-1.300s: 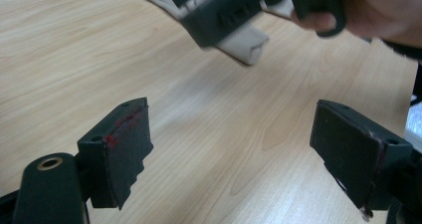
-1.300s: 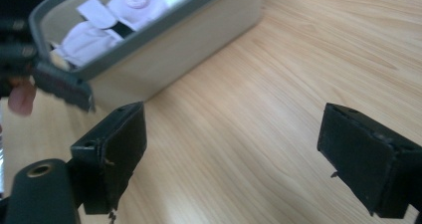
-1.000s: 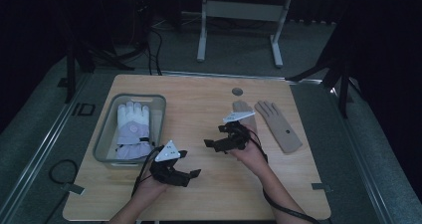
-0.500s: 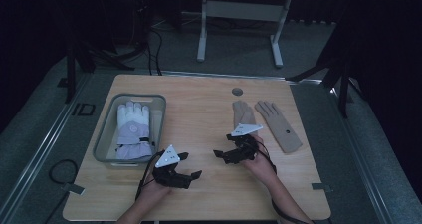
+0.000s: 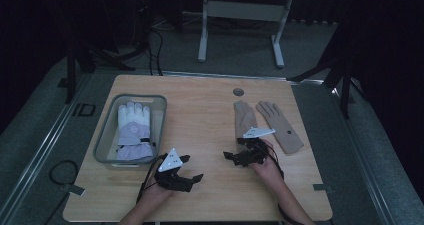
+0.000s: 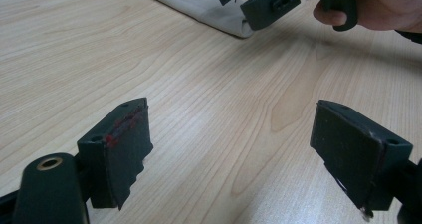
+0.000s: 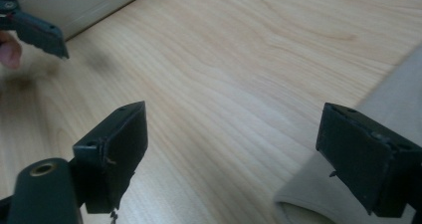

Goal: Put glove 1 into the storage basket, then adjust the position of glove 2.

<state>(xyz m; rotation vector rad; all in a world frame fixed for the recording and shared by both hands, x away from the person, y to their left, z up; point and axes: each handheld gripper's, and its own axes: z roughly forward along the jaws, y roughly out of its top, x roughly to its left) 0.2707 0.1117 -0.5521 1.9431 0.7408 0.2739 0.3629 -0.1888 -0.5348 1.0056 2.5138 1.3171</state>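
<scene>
The wooden table (image 5: 210, 120) carries everything. On its left part stands a grey plastic bin (image 5: 106, 135), and inside it lies a thick white and lilac glove (image 5: 133, 130), fingers pointing away from the person. On the right part two beige gloves lie flat side by side: the left beige glove (image 5: 244, 117) and the right beige glove (image 5: 280, 127), both with fingers pointing to the far edge. They lie where they lay one second ago, and the bin also has not moved.

The two grippers have changed. The right gripper (image 5: 239, 155) was one second ago over the wrist end of the left beige glove; now it has come back toward the person and sits near the cuff of that glove, low over the table. In the right gripper view its jaws stand wide apart and hold nothing; the cuff (image 7: 318, 194) lies under the right jaw, and bare wood is between the jaws.

The left gripper (image 5: 187, 172) has also moved a little nearer to the person's edge of the table, just beside the near right corner of the bin. In the left gripper view its jaws are widely spread, empty, over bare wood, and the right gripper (image 6: 278, 2) shows farther off beside the cuff (image 6: 209, 7).
</scene>
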